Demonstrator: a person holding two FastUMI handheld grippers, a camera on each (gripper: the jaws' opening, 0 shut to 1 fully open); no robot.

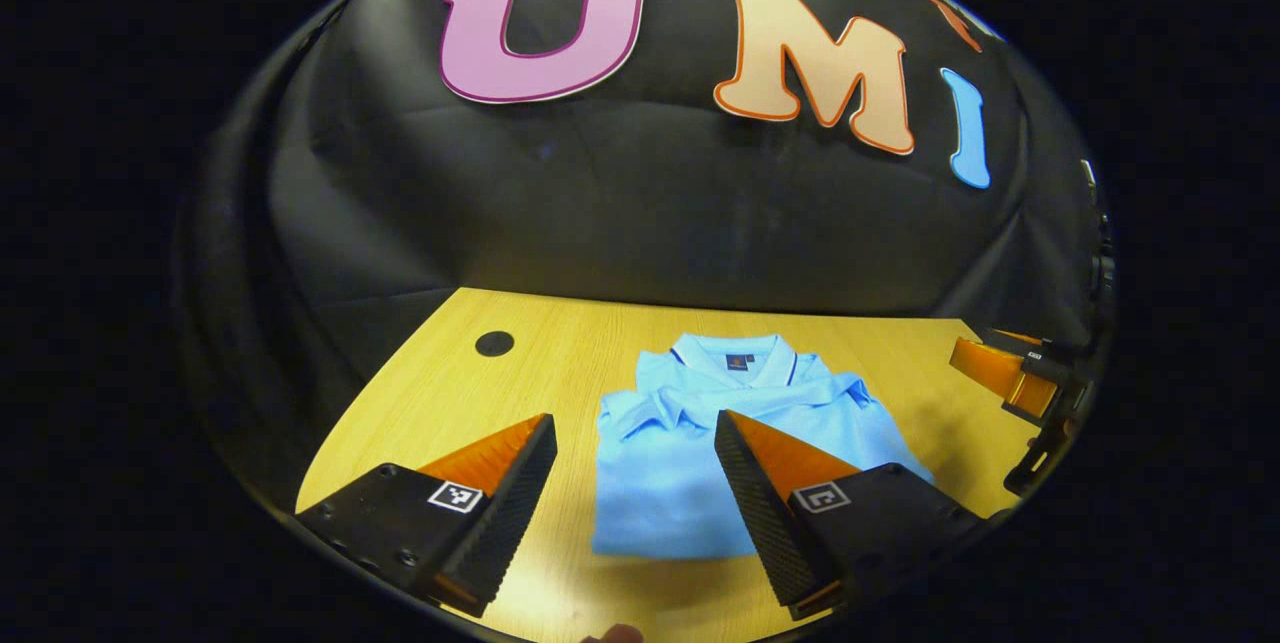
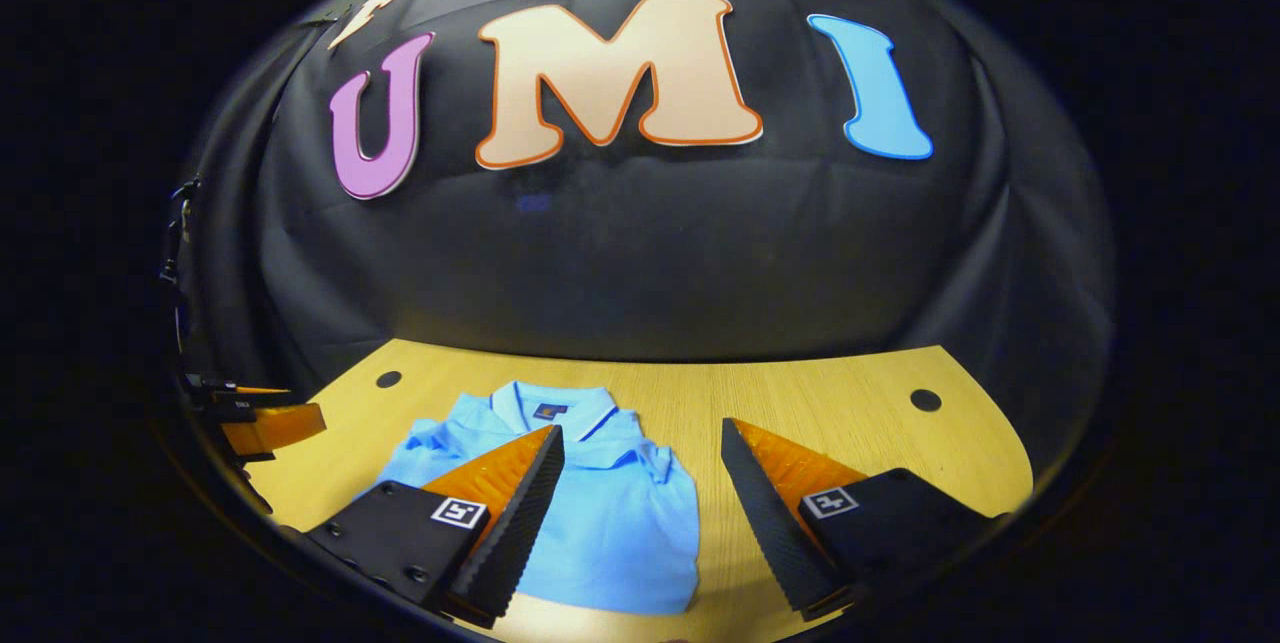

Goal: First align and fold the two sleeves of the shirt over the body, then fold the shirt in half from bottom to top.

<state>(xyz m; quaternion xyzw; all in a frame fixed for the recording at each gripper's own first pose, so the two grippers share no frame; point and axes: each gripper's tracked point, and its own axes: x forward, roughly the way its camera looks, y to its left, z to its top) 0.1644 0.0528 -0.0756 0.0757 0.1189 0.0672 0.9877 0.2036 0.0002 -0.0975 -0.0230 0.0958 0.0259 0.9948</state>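
A light blue polo shirt (image 1: 690, 443) lies folded into a compact rectangle on the wooden table (image 1: 440, 393), collar toward the wall. In the left gripper view my left gripper (image 1: 636, 423) hangs open above the shirt's near left part, nothing between its fingers. The right gripper (image 1: 1010, 373) shows at the far right edge of that view, away from the shirt. In the right gripper view the same shirt (image 2: 610, 513) lies left of centre and my right gripper (image 2: 642, 433) stands open over its right edge, holding nothing. The left gripper (image 2: 255, 418) appears at the left edge there.
A round dark hole (image 1: 494, 343) marks the table at the back left. Two more holes (image 2: 925, 399) (image 2: 388, 379) show near the table's far edge in the right gripper view. The black cloth wall rises right behind the table.
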